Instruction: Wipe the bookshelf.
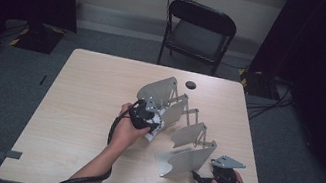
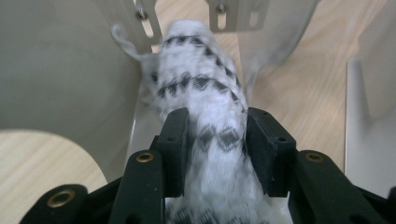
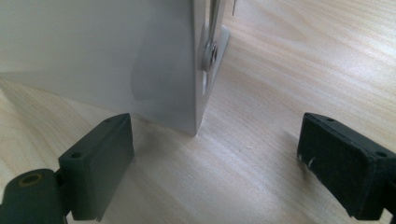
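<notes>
A grey sheet-metal rack of upright curved plates (image 1: 180, 125) is blocking a band running from the far edge of the pale wooden tabletop (image 1: 80, 87) toward its near right corner. The left half is lying open for passage. A rolled white cloth with black diamond pattern (image 2: 205, 98) is plugging one gap between plates.

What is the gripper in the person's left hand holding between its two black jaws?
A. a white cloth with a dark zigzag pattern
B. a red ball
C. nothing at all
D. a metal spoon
A. In the left gripper view the left gripper has its black pads on either side of a white cloth with a dark zigzag pattern, which stretches forward between the grey metal plates of the rack.
</notes>
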Demonstrator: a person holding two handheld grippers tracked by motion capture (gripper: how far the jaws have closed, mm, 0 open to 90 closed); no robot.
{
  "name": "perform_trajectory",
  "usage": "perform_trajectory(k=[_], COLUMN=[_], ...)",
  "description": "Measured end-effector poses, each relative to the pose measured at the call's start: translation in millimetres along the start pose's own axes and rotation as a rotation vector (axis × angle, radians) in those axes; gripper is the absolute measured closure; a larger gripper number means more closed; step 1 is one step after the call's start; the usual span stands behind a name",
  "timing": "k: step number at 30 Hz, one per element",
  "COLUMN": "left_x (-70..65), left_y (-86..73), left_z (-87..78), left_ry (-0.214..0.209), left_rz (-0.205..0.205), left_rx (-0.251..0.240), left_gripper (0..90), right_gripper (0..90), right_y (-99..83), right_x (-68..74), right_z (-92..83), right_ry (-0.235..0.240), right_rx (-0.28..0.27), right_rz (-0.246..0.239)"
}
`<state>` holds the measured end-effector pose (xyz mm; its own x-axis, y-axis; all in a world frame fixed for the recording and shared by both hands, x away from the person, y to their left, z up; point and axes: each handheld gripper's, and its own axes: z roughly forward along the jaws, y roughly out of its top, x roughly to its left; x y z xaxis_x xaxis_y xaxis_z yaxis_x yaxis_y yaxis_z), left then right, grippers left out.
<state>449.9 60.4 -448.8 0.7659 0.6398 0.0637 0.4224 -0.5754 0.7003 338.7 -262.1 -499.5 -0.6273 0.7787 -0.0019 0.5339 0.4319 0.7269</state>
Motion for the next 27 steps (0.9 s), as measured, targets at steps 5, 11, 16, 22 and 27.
perform_trajectory(k=[5,11,16,22,27], left_x=[0.1,-8.8,-14.4,-6.0,-3.0], left_y=[-9.9,-22.6,-36.9,-37.1,-31.1], left_z=[0.3,-3.8,4.0,1.1,-6.1], left_ry=[0.015,0.015,0.016,0.083,0.085], left_rz=[-0.024,-0.056,-0.066,-0.051,-0.067], left_rx=[0.005,0.014,0.035,0.061,0.033], left_gripper=[53.8,45.3,40.4,42.0,44.6], right_gripper=[10.2,10.1,10.1,10.1,10.1], right_y=[0.0,0.0,0.0,0.0,0.0], right_x=[0.0,0.0,0.0,0.2,0.1], right_z=[0.0,0.0,0.0,-0.1,0.0], right_ry=[0.000,0.000,0.000,-0.001,-0.001], right_rx=[0.000,0.000,0.000,0.000,0.000], right_rz=[0.000,0.000,-0.001,0.000,0.000])
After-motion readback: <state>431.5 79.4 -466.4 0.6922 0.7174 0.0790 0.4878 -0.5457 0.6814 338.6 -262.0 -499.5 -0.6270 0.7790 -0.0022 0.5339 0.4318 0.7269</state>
